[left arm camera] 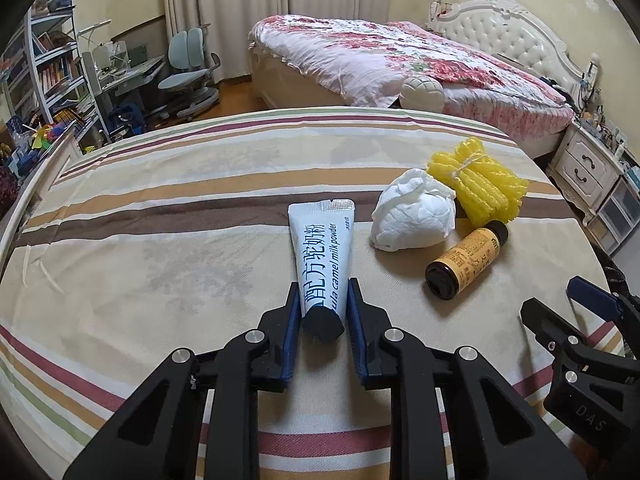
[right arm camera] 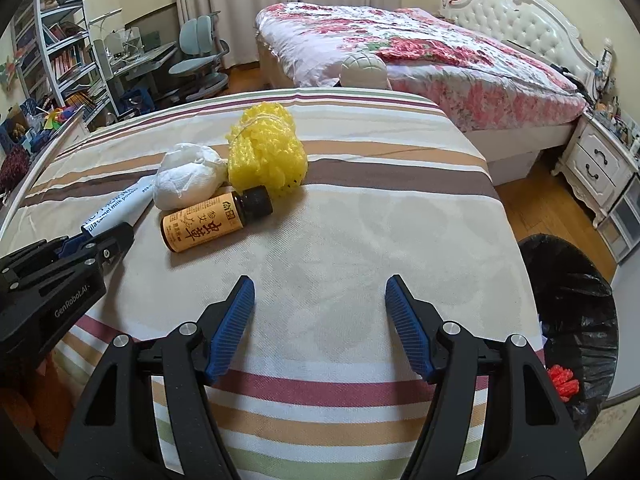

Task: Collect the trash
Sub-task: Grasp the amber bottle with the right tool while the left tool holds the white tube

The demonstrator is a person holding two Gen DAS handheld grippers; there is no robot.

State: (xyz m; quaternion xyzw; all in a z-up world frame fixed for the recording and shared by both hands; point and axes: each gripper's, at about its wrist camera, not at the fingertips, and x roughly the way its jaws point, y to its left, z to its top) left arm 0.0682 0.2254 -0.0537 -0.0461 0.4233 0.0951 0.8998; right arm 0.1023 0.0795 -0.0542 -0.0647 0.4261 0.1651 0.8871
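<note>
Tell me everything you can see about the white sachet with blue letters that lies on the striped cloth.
The white sachet is a long, narrow stick pack of what looks like glossy foil or plastic. It carries blue Chinese characters and the words "camel milk powder". Its far end has a crimped silvery seal with a small notch; its near end is dark. It lies flat on the striped cloth, pointing away from the camera. The left tool is shut on its near end. The white crumpled paper lies to its right; whether they touch is unclear.

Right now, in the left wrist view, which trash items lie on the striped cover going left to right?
Milk powder sachet in the left gripper → white paper wad → brown bottle → yellow foam netting.
</note>
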